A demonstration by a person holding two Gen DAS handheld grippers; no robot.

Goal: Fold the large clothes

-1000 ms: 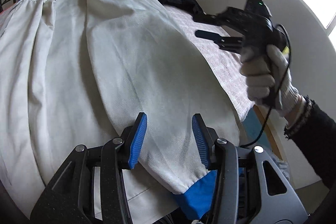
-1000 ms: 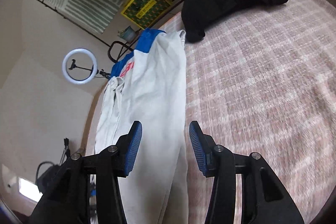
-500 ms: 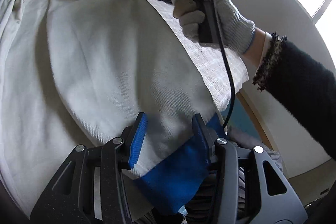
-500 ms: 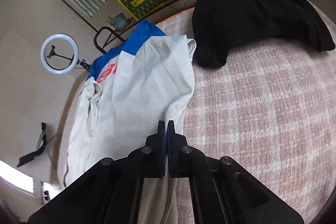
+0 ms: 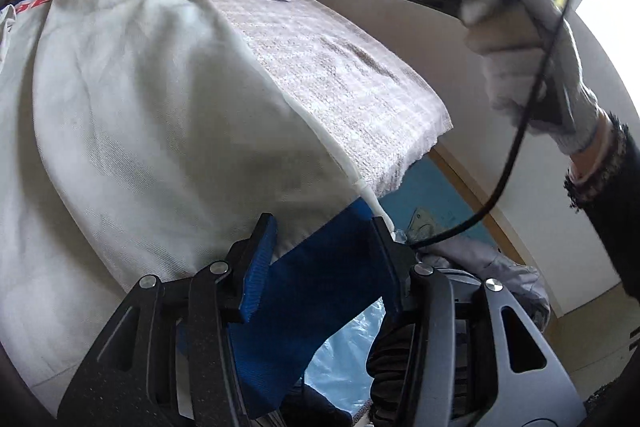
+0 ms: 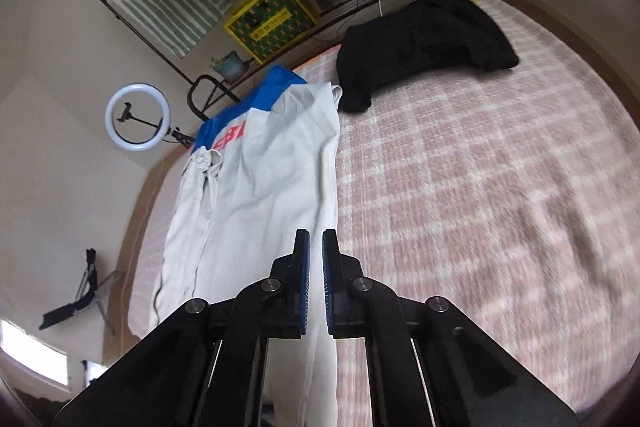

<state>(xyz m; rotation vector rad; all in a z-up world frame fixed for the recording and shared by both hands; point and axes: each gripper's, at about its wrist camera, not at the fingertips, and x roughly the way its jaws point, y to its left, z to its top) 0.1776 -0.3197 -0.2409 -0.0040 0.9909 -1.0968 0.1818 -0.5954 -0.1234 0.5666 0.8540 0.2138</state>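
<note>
The white garment (image 6: pixel 276 163) with its blue yoke lies lengthwise along the left side of the bed (image 6: pixel 480 187), folded in on itself, beside a black garment (image 6: pixel 424 39) near the headboard. A second ago the right claw (image 6: pixel 316 263) stood wide above the cloth's right edge; it then snapped shut there, and now it hangs clear above the bed with only a narrow gap between its pads and nothing in them. It looks to have let the edge drop, though motion blur makes that hard to confirm. The left claw (image 5: pixel 320 243) has moved toward the blue cuff (image 5: pixel 320 291), which now sits between its half-open pads, not visibly pinched. The gloved hand (image 5: pixel 532 67) carries the right claw high. The sleeve appears laid over the body, so gripping the cuff end seems the next fold.
</note>
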